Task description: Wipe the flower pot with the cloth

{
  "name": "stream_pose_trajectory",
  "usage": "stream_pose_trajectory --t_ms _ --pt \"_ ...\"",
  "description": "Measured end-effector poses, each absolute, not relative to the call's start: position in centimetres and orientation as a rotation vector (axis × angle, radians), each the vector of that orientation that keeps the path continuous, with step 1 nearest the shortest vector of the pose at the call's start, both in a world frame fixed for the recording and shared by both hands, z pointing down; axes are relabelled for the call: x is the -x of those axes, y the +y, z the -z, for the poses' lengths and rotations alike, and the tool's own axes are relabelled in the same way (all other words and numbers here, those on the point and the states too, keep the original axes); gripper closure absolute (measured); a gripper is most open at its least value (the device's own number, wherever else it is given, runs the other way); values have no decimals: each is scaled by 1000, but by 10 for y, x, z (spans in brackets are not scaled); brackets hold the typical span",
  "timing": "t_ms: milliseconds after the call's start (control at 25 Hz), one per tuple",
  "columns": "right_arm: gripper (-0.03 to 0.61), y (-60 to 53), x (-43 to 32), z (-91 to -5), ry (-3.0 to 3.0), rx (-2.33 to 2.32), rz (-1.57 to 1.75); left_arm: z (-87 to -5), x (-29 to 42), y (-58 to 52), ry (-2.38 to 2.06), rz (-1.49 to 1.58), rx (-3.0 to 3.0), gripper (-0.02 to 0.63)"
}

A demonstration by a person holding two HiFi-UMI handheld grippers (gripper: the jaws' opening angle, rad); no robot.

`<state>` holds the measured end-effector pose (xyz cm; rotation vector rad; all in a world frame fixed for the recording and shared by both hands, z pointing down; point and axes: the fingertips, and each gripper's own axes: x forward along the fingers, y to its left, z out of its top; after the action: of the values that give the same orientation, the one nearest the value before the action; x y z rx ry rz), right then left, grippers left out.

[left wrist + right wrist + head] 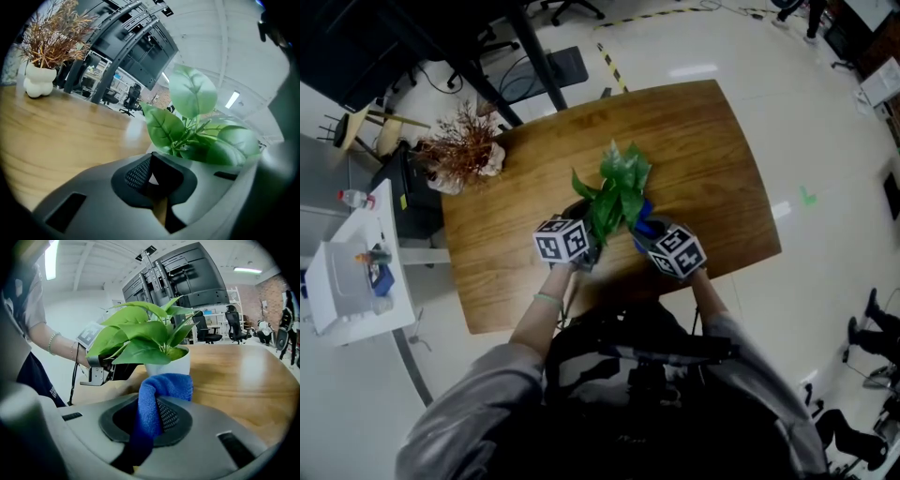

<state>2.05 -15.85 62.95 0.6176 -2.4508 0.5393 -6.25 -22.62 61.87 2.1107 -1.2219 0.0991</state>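
Near the front edge of the wooden counter (703,141) stands the white pot (171,365) with its green plant (617,187), flanked by the two claws. On the pot's left, the left claw (151,176) is clenched on the rim. A sliver of white shows between its nearly closed pads, and the leaves rise just above and to the right of them. On the pot's right, the right claw (150,416) grasps the blue cloth (159,394). The cloth runs up between the pads and folds over at the top. That bunched end sits against the pot's lower wall, straight ahead of the claw, with the plant spreading overhead. At the counter's far left corner, well apart from the pot, a white vase (464,150) of dry brown twigs stands upright.
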Motion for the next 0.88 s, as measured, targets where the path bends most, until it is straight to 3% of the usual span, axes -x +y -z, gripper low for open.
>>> stream_pose_trajectory --t_ms 480,880 --pt "522 -192 -76 -609 -2438 -745 -494 -639 31 -162 -1129 -165 -2076 607" --pt "522 -238 -53 -585 -2429 -551 -246 -620 26 -189 -1102 -116 -2135 607"
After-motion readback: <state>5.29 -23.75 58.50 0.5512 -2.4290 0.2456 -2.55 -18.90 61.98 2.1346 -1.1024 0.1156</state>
